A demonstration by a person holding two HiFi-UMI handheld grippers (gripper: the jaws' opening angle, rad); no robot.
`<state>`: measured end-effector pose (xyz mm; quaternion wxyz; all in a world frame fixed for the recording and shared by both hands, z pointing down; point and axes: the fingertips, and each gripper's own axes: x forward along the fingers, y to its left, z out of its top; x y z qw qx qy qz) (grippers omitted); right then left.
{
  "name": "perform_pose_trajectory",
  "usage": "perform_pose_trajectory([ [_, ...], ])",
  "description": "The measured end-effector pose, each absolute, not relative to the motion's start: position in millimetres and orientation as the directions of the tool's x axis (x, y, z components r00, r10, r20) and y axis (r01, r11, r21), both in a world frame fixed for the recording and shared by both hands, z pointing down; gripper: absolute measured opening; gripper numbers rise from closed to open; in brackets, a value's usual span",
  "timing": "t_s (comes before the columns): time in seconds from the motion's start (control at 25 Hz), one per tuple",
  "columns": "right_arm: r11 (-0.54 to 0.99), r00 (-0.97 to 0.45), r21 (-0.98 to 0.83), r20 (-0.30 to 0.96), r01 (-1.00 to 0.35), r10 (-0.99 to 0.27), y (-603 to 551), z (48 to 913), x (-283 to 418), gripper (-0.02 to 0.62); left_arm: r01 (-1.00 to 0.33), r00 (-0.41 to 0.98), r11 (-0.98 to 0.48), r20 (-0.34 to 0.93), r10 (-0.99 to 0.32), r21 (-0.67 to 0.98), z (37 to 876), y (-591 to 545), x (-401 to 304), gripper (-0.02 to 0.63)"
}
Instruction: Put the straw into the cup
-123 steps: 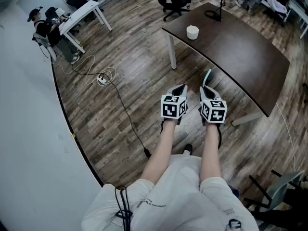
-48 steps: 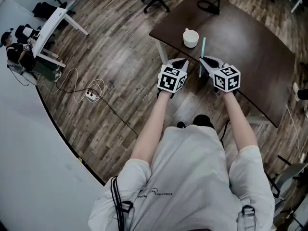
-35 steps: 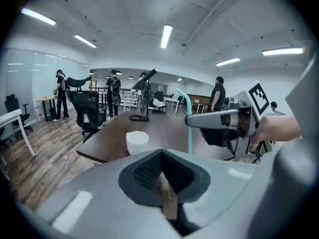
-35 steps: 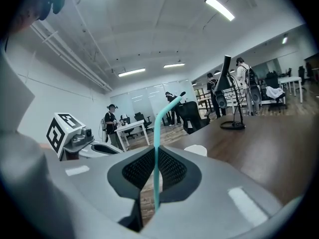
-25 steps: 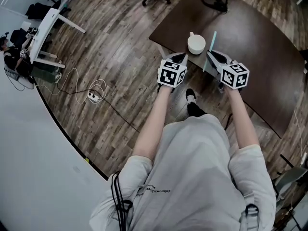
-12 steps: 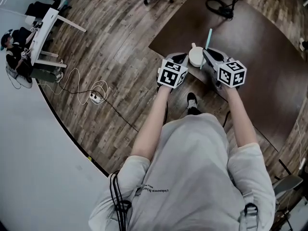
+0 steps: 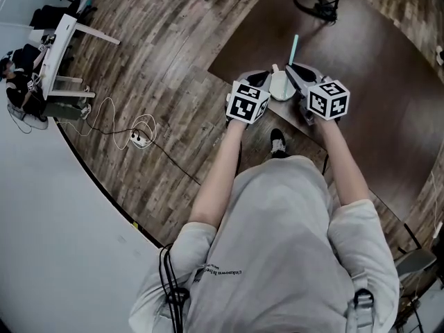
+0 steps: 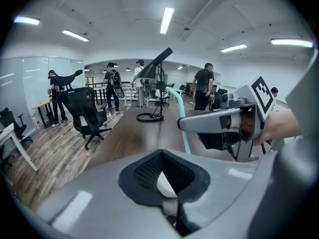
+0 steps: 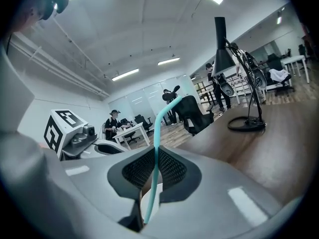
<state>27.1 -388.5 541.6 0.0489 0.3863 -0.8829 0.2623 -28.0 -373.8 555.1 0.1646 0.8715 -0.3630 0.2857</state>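
We'd keep the right tool (image 7: 297,73) pinched on the straw (image 7: 294,46), steer its lower end over the cup (image 7: 281,87) on the bench (image 7: 374,61), and release only once it's inside. The left tool (image 7: 259,79) sits closed and empty just beside the cup. Only the right gripper view shows the straw running down between the pads with the cup's white behind it, a part the head view hides.

Wood-plank floor (image 7: 159,82) — dark brown table (image 7: 388,82), white desk (image 7: 59,40) (far left) — strip lights (image 8: 167,20) overhead.
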Motion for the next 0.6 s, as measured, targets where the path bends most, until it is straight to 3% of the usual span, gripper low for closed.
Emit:
perform_pose_trajectory([
  [0.6,0.537,-0.719,-0.501,0.305,-0.679,-0.625,-415.3,575.8,10.7,0.046,-0.794,0.504,-0.602,0.645,-0.574,0.085,578.6,-402.2,-47.2,0.000],
])
